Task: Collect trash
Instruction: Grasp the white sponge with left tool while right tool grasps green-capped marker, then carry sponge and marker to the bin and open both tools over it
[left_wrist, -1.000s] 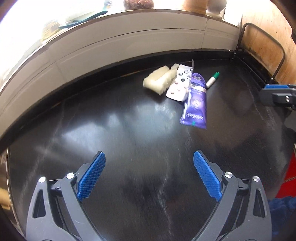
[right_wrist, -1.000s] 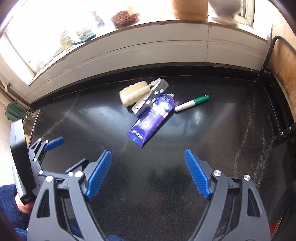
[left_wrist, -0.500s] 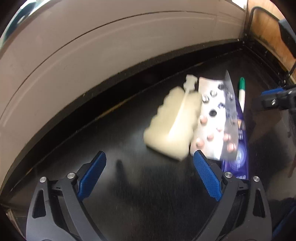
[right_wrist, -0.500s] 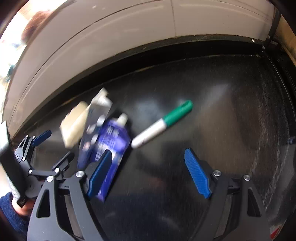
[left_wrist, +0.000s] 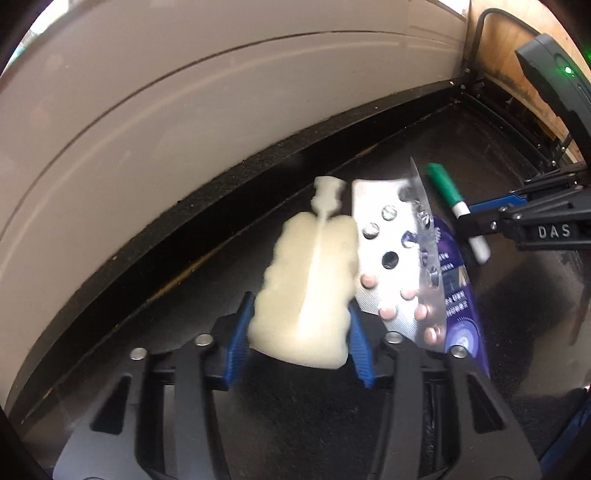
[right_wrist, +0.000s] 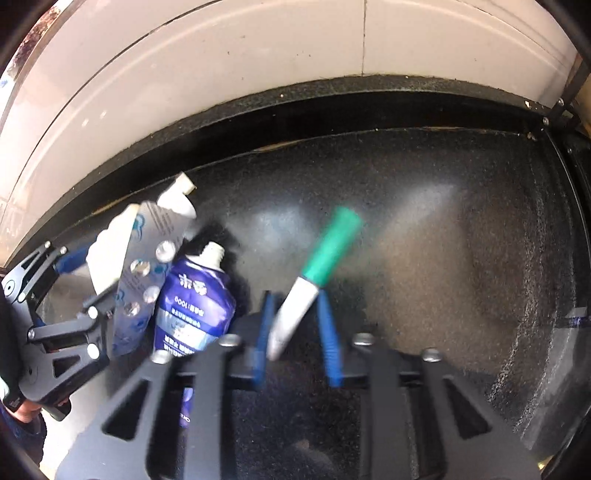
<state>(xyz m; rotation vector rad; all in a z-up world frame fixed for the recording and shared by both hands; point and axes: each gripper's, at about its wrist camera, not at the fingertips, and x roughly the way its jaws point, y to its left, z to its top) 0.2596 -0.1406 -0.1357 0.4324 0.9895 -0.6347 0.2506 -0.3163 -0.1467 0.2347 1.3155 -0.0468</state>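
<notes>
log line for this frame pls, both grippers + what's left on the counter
left gripper: shut on foam piece | right gripper: shut on green-capped marker | left on counter: blister pack, purple tube

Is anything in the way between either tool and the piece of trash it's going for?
Nothing visible. The left tool already brackets the cream foam piece; the right tool brackets the green-capped marker.

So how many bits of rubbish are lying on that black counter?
4: a crumpled cream bottle in the left gripper, a pill pack beside it, a purple tube partly underneath, and a green pen in the right gripper.
</notes>
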